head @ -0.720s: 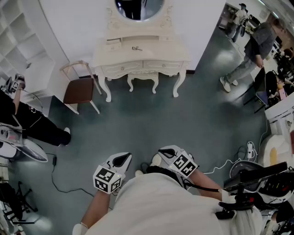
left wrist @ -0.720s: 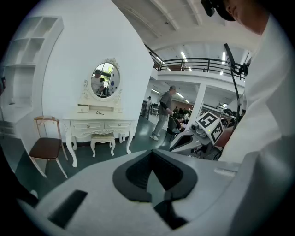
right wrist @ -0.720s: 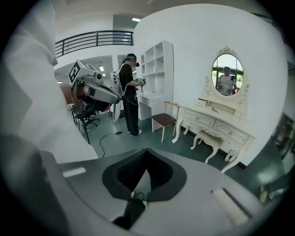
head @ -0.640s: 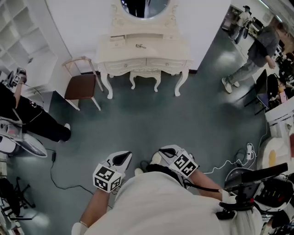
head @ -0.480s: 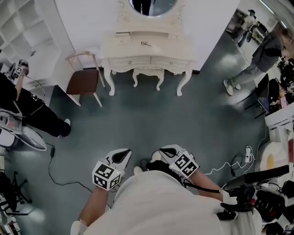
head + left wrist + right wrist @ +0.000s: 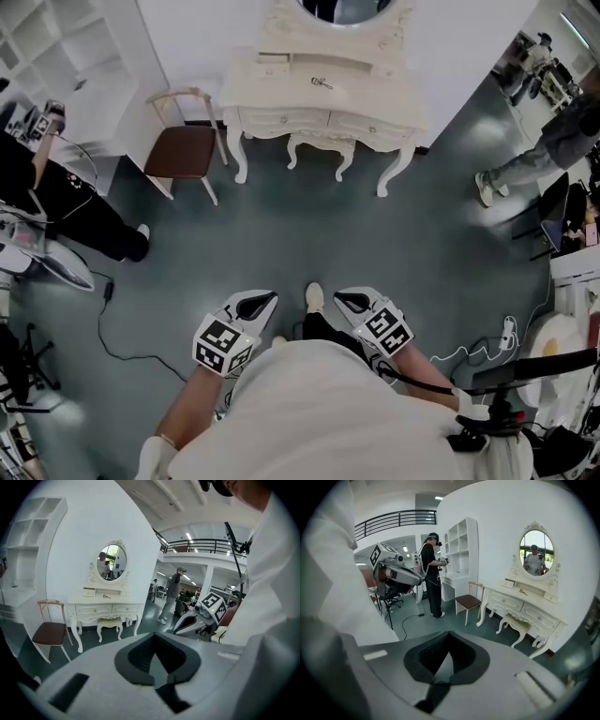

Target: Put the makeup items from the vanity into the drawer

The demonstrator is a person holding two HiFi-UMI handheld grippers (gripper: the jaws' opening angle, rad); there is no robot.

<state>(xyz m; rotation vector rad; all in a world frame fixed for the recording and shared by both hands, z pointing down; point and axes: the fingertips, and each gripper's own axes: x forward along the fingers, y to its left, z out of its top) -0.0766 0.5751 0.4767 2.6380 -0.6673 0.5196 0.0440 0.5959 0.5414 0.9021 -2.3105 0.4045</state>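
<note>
Left gripper (image 6: pixel 261 300) and right gripper (image 6: pixel 343 299) sit close at the person's waist, each with jaws pressed together and nothing between them. Across the floor, well apart, a small makeup item (image 6: pixel 322 83) lies on the vanity (image 6: pixel 380 94).

A cream carved vanity (image 6: pixel 323 89) with an oval mirror (image 6: pixel 352 7) stood against the plain white wall (image 6: pixel 187 33). A brown-seated wooden chair (image 6: pixel 183 148) and white open shelving (image 6: pixel 56 47) stood beside it on the glossy dark grey-green floor (image 6: pixel 309 234).
</note>
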